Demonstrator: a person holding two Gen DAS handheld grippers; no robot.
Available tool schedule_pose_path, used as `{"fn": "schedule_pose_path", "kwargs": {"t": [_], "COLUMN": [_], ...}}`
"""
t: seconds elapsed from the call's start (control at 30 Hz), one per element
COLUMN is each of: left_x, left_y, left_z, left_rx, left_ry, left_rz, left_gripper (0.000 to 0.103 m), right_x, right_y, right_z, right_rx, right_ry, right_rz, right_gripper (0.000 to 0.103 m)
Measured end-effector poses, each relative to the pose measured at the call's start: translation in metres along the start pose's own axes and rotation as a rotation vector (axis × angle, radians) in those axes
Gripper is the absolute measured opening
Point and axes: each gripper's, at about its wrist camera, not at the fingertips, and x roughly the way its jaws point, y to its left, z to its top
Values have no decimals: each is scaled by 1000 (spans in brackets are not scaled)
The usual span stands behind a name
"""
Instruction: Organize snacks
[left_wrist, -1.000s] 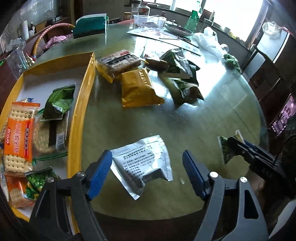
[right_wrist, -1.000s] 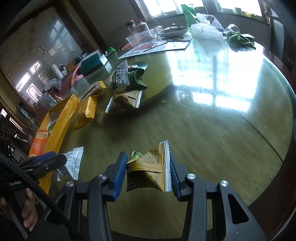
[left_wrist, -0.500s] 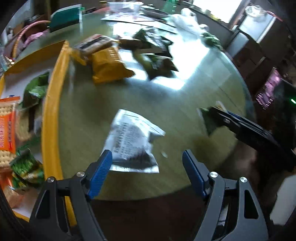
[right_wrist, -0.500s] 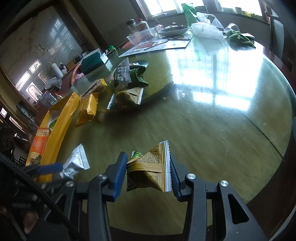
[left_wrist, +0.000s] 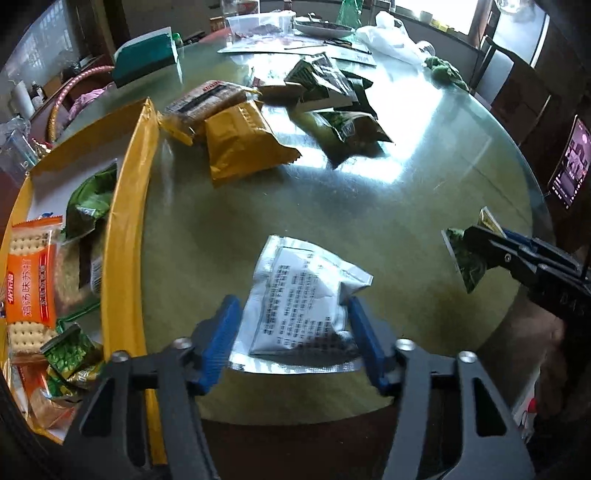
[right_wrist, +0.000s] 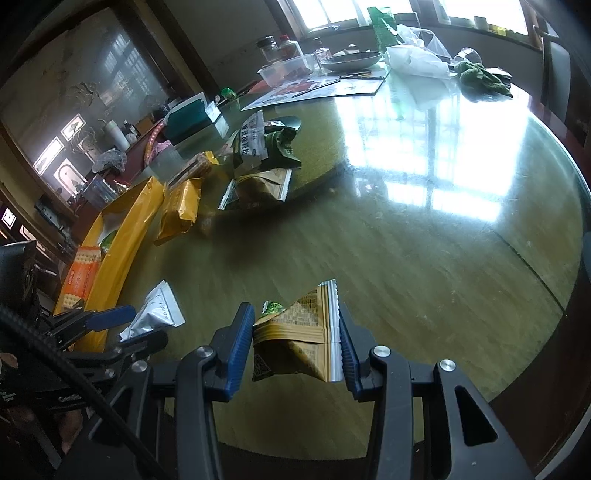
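A silver foil snack packet (left_wrist: 299, 295) with black print lies on the green glass table (left_wrist: 406, 221) between the blue pads of my left gripper (left_wrist: 291, 339). Its jaws are closing, and both pads press the packet's sides, denting the right edge. In the right wrist view the left gripper (right_wrist: 136, 325) holds the same silver packet (right_wrist: 155, 314). My right gripper (right_wrist: 297, 339) is shut on a tan and green snack packet (right_wrist: 299, 343), held just above the table. The yellow tray (left_wrist: 122, 221) stands at the left with cracker and green packets inside.
Loose snacks lie mid-table: a yellow packet (left_wrist: 240, 144), a biscuit pack (left_wrist: 207, 99) and dark green packets (left_wrist: 343, 125). A teal box (left_wrist: 144, 55), papers, a dish and a white bag stand at the far side. A lit phone (left_wrist: 569, 166) stands to the right. The table's near edge runs just below both grippers.
My left gripper's jaws have come in from wide open onto the silver packet, which now sits deeper between them. The right gripper and its packet have kept still.
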Motion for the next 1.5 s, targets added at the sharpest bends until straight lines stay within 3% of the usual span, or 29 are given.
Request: {"fn": "schedule_pose_path", "kwargs": {"t": [0.1, 0.47, 0.63, 0.87, 1.0, 1.13, 1.37, 1.5], "left_x": [-4, -59, -103, -127, -122, -105, -72, -50], "left_y": [2, 38, 78, 143, 186, 222, 259, 271], "left_z": [-3, -17, -26, -19, -3, 18, 49, 61], "left_rx": [-9, -205, -306, -403, -452, -491, -519, -547], "left_ry": [-13, -178, -276, -357, -367, -335, -267, -215], "left_rz": [-1, -110, -100, -26, -2, -41, -98, -95], "left_gripper": [48, 47, 47, 47, 47, 47, 47, 47], "right_x": [0, -11, -10, 14, 29, 53, 97, 128], "right_y": [3, 39, 83, 150, 184, 215, 253, 262], "right_z": [-2, 4, 12, 32, 50, 74, 105, 113], "right_rx": [-2, -58, -122, -199, -231, -230, -246, -252], "right_ry": [1, -39, -52, -1, 13, 21, 28, 60], "right_rz": [17, 79, 171, 295, 326, 330, 286, 252], "right_gripper": [42, 42, 42, 42, 42, 42, 42, 42]}}
